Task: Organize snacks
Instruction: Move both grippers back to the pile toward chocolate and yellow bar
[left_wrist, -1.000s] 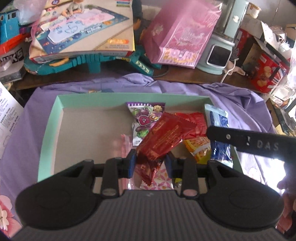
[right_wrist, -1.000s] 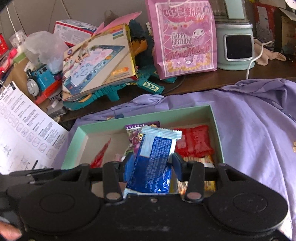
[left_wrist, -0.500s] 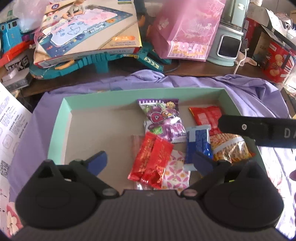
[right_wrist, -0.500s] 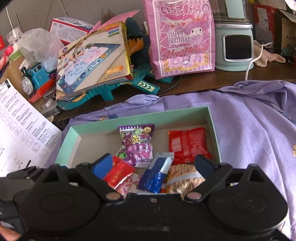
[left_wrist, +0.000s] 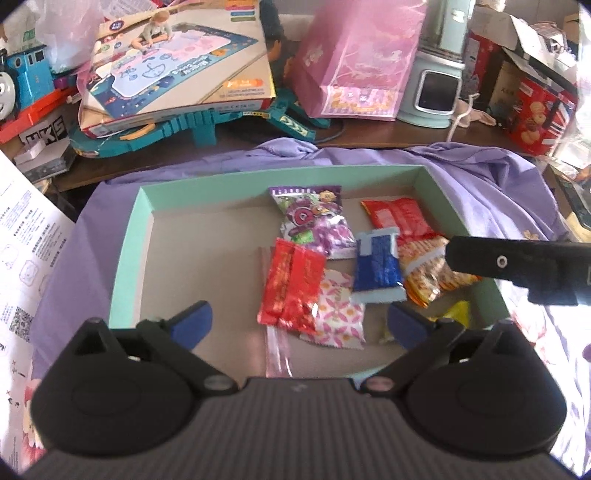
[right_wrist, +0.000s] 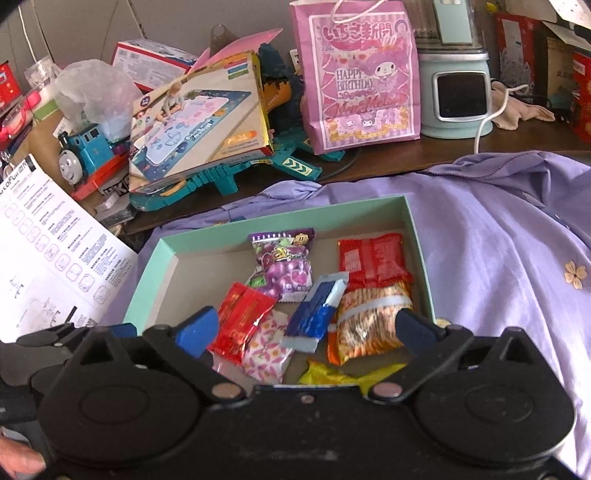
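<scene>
On a purple cloth (left_wrist: 491, 173) sits a mint-green box (left_wrist: 127, 258) holding the snacks, among them a red packet (left_wrist: 291, 284) and blue packet (left_wrist: 378, 266). The left gripper (left_wrist: 299, 321) and right gripper (right_wrist: 308, 328) both stand wide open above them, gripping nothing.

Left gripper (left_wrist: 299, 325) jaws gone from clamped to wide, red packet (left_wrist: 291, 286) released, now flat ahead between its fingers, right gripper (right_wrist: 304, 332) likewise spread, blue packet (right_wrist: 314, 312) dropped ahead into green box (right_wrist: 147, 295)

The yellow packet (right_wrist: 332, 374) lies half hidden behind the right gripper's body; the clear zip bag (left_wrist: 277, 354) is mostly covered by packets.
</scene>
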